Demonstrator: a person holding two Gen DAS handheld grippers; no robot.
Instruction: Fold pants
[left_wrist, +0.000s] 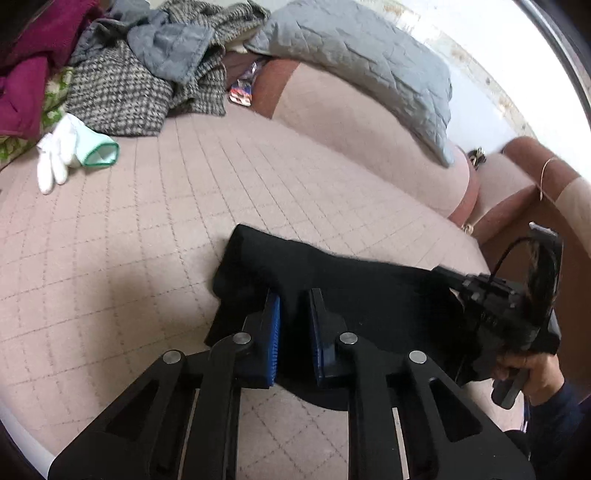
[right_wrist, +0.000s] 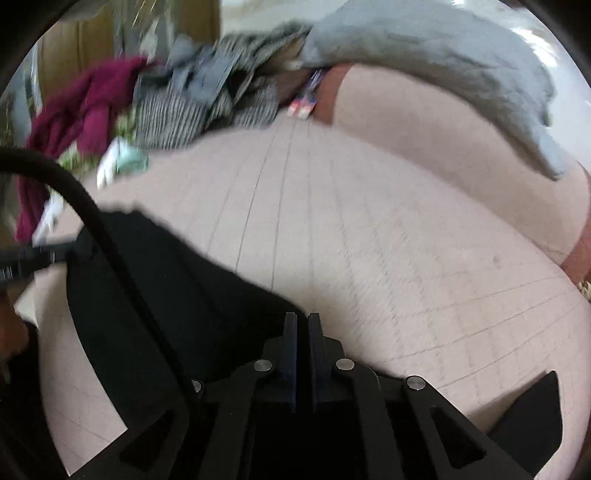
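Black fabric pants lay bunched on the near part of a beige quilted sofa seat. In the left wrist view the left gripper had its blue pads drawn close, with a fold of the pants pinched between them. At the right edge a hand carried the right gripper; its own blurred view showed the right gripper with jaws pressed together at the edge of the pants, grip unclear. A white glove lay far left, beside heaped checked and maroon clothes.
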